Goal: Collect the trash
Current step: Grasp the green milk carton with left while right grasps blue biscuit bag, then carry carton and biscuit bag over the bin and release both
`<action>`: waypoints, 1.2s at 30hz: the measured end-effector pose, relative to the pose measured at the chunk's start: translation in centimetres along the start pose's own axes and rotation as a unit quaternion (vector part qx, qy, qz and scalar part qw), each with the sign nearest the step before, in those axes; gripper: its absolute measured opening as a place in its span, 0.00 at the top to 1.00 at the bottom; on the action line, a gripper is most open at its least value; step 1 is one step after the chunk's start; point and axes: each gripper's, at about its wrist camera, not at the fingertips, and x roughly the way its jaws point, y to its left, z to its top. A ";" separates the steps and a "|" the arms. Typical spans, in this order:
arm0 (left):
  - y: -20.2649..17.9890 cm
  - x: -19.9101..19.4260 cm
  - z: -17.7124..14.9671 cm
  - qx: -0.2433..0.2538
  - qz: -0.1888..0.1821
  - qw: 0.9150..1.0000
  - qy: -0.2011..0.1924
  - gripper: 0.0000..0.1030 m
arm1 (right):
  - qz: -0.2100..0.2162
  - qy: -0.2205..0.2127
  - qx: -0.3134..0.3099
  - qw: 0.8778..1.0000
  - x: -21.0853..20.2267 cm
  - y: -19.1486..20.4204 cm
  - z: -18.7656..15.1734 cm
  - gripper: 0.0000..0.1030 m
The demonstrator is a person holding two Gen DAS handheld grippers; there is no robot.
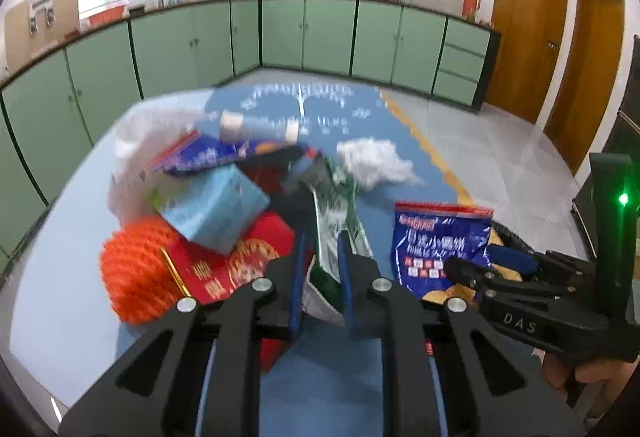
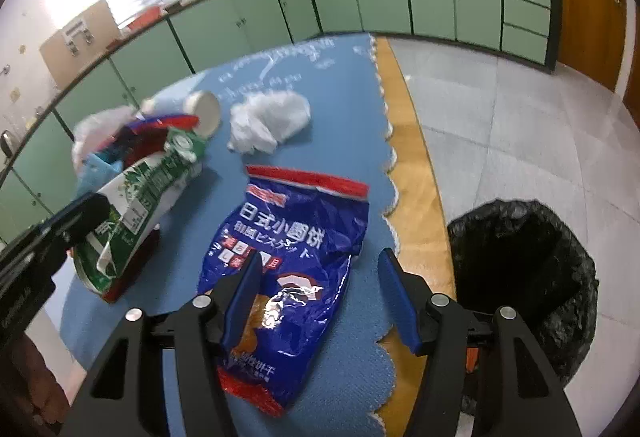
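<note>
My left gripper (image 1: 322, 241) is shut on a crushed green and white milk carton (image 1: 336, 221), held above the blue mat; the carton also shows in the right wrist view (image 2: 140, 197). My right gripper (image 2: 320, 265) is open, its fingers astride a blue biscuit bag (image 2: 292, 261) that lies flat on the mat (image 2: 352, 85); the bag also shows in the left wrist view (image 1: 436, 241). A bin lined with a black bag (image 2: 520, 277) stands on the floor to the right.
A trash pile lies on the left: an orange honeycomb ball (image 1: 136, 273), a red packet (image 1: 224, 269), a light blue box (image 1: 216, 205), a paper tube (image 1: 260, 127) and a white plastic bag (image 1: 136, 141). Crumpled white plastic (image 2: 270, 119) lies further back. Green cabinets (image 1: 320, 37) line the walls.
</note>
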 end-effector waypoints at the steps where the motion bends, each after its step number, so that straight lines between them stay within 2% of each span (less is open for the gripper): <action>1: 0.1 0.6 -0.1 -0.001 -0.004 1.000 0.013 0.86 | -0.001 -0.001 -0.001 1.000 0.0 0.1 -0.1 0.42; 5: -0.4 1.6 -0.4 0.013 -0.012 0.999 0.028 0.86 | -0.007 -0.001 -0.011 1.000 0.1 0.4 -0.3 0.43; 7: -0.5 2.3 -0.6 0.015 -0.016 0.999 0.040 0.85 | -0.010 -0.001 -0.020 1.000 0.1 0.6 -0.4 0.56; 8: -0.5 2.6 -0.6 0.014 -0.016 0.999 0.045 0.85 | -0.012 -0.002 -0.019 1.000 0.1 0.5 -0.3 0.58; 10: -0.3 3.1 -0.6 0.010 -0.019 0.998 0.054 0.85 | -0.014 -0.004 -0.011 1.000 -0.1 0.0 -0.3 0.71; 13: -0.5 3.7 -0.7 0.010 -0.019 0.998 0.059 0.85 | -0.013 -0.010 -0.002 1.000 -0.6 -0.7 -0.1 0.85; 15: -0.9 3.9 -0.6 0.017 -0.020 0.998 0.059 0.85 | -0.011 -0.015 -0.001 1.000 -1.0 -0.9 0.0 0.88; 19: -1.3 4.6 -0.1 0.020 -0.021 0.998 0.063 0.85 | -0.020 -0.042 -0.011 0.999 -2.4 -0.6 0.4 0.91; 25: -1.9 5.9 0.6 0.026 -0.022 0.997 0.071 0.79 | -0.026 -0.069 -0.003 0.997 -4.1 -1.1 1.4 0.91; 28: -2.0 6.6 0.7 0.024 -0.025 0.996 0.078 0.85 | -0.029 -0.073 0.004 0.997 -4.4 -1.6 1.6 0.91; 31: -1.8 6.8 0.8 0.014 -0.027 0.997 0.076 0.86 | -0.032 -0.077 0.011 0.996 -4.8 -2.1 1.7 0.91; 36: -1.8 4.6 1.2 0.010 -0.033 0.998 0.052 0.87 | -0.036 -0.094 0.021 0.995 -6.3 -3.2 2.0 0.91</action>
